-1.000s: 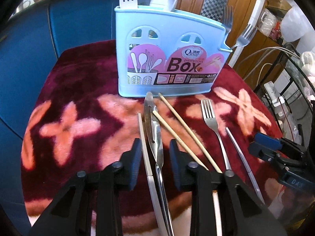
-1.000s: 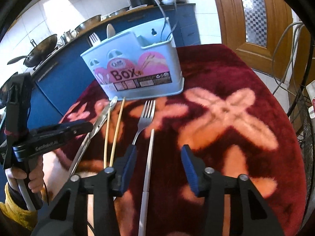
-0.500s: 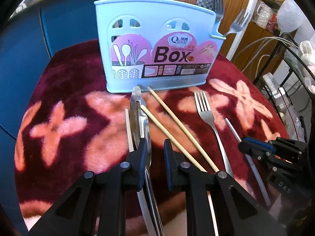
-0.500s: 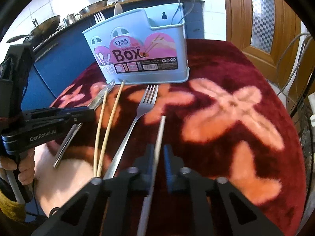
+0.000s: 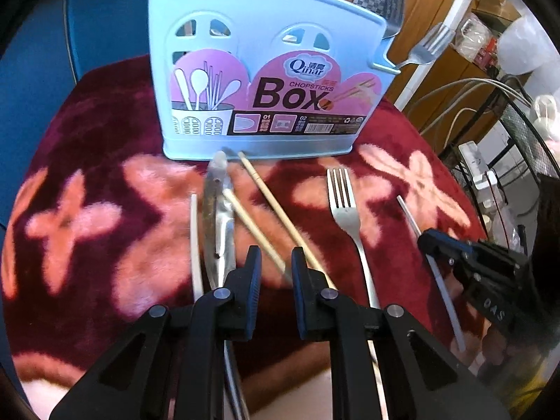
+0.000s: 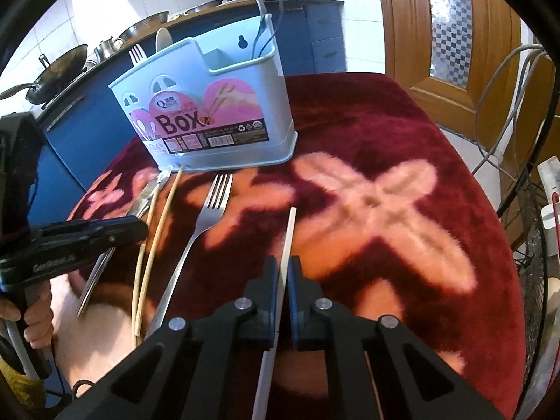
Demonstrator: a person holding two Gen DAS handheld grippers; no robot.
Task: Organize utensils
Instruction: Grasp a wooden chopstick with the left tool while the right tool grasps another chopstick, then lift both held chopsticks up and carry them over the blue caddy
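A light blue utensil box [image 5: 266, 35] [image 6: 217, 70] stands at the back of the red blanket, with forks and a spoon in it. In front of it lie metal tongs [image 5: 217, 217], two wooden chopsticks [image 5: 266, 206] [image 6: 157, 231], a fork [image 5: 344, 210] [image 6: 213, 206] and a white chopstick [image 5: 194, 238]. My left gripper [image 5: 276, 266] [image 6: 140, 231] is open, its jaws narrow, with one wooden chopstick running through the gap untouched. My right gripper [image 6: 282, 273] [image 5: 425, 241] is shut on a second white chopstick [image 6: 288, 234] [image 5: 437, 280] to the right of the fork.
The red blanket [image 6: 385, 140] with pink flowers covers a round table. Blue cabinets [image 6: 325, 35] with a wok and pots stand behind it. A wooden door [image 6: 448, 17], cables and a wire rack [image 5: 525, 133] crowd the right side. A hand [image 6: 35, 318] holds the left gripper.
My right gripper has shut on the white chopstick beside the fork. My left gripper's jaws have narrowed and shifted right, from over the tongs to over a wooden chopstick. Both cameras sit nearer the box.
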